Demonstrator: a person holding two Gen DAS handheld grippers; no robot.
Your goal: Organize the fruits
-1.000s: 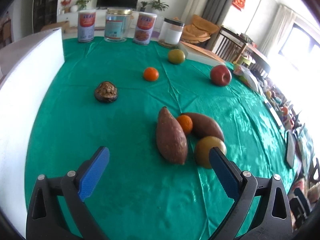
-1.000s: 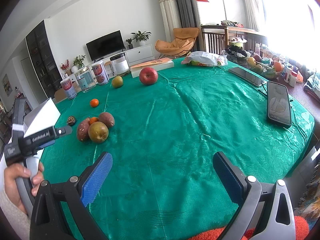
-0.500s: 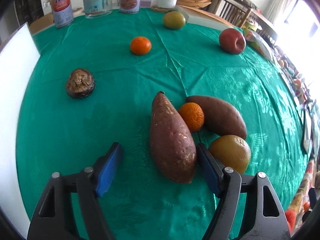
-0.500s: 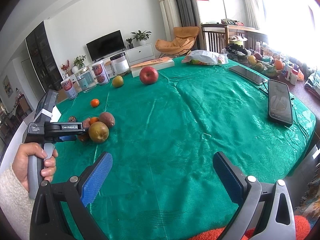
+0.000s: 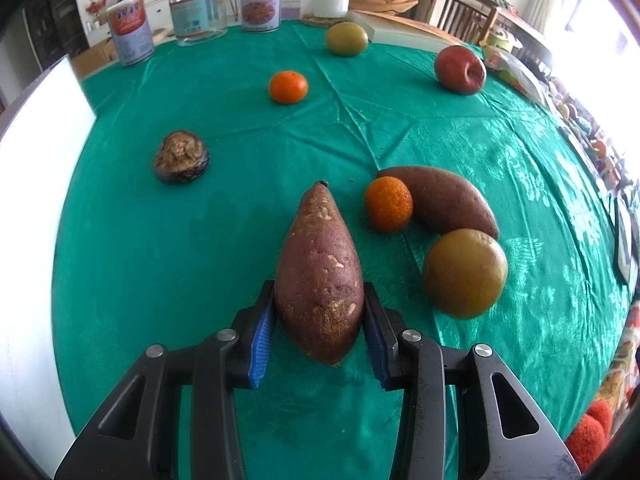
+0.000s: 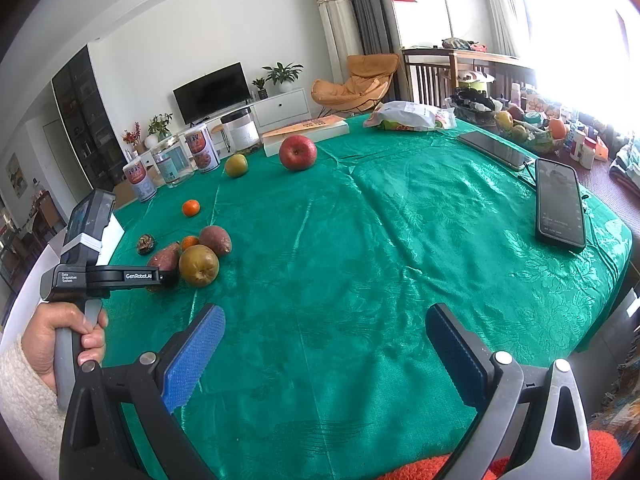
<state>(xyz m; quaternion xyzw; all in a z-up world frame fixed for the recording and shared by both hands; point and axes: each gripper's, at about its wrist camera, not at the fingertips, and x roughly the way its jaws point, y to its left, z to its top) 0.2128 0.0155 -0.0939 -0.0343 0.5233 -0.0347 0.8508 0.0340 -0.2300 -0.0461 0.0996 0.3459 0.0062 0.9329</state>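
Left wrist view shows your left gripper (image 5: pixel 319 320) clamped on the sweet potato (image 5: pixel 320 280); only the right wrist view shows your right gripper (image 6: pixel 324 354) gaping, well right of it.

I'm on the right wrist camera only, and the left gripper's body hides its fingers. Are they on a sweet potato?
Observer: Yes. The left gripper is shut on the wide end of the near sweet potato, with a pad on each side.
Operator: Is that one touching the tangerine beside it?
Observer: No. Green cloth shows between it and the tangerine.
Operator: And is the tangerine touching the far sweet potato?
Observer: It appears to rest against the far sweet potato. No gap shows between them.
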